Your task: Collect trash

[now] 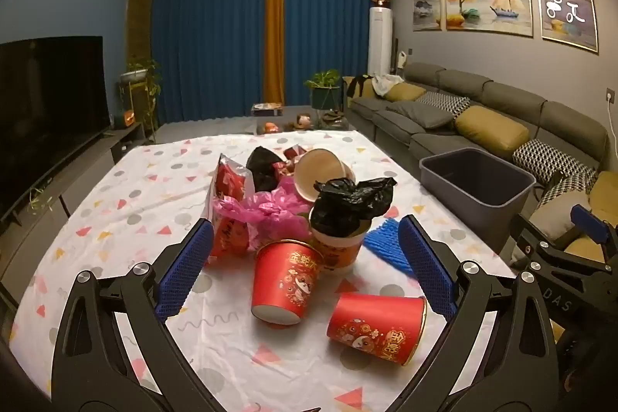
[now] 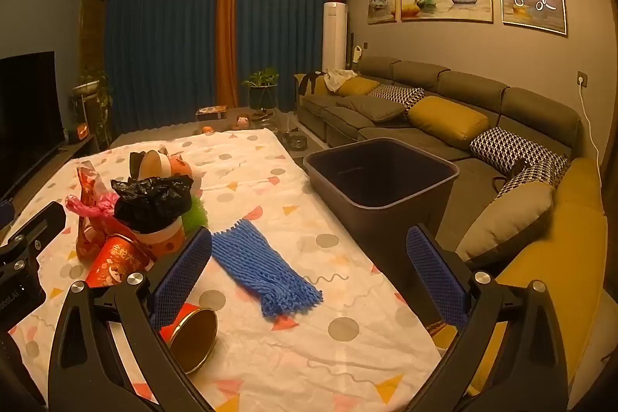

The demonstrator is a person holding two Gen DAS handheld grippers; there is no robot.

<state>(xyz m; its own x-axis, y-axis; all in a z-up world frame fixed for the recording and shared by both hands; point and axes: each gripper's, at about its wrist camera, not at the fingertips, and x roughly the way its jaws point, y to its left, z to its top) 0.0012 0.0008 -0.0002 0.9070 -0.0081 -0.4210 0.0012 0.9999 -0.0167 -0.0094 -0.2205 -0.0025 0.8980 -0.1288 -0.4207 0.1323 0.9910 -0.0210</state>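
A pile of trash lies on the patterned tablecloth [image 1: 116,203]: two red paper cups, one tipped on its mouth [image 1: 284,280] and one on its side [image 1: 376,327], a noodle tub stuffed with a black bag [image 1: 349,205], pink plastic [image 1: 266,215], a red wrapper [image 1: 228,184], an empty bowl [image 1: 318,172] and a blue foam net [image 1: 386,248]. My left gripper [image 1: 305,269] is open, above the cups. My right gripper [image 2: 309,273] is open above the blue foam net [image 2: 262,273]. A grey bin [image 2: 380,188] stands at the table's right edge.
A grey sofa with cushions [image 2: 444,118] runs along the right, just beyond the bin. A TV [image 1: 46,103] stands on a low cabinet to the left. Blue curtains and plants are at the far wall. The right gripper's body shows in the left wrist view [image 1: 560,257].
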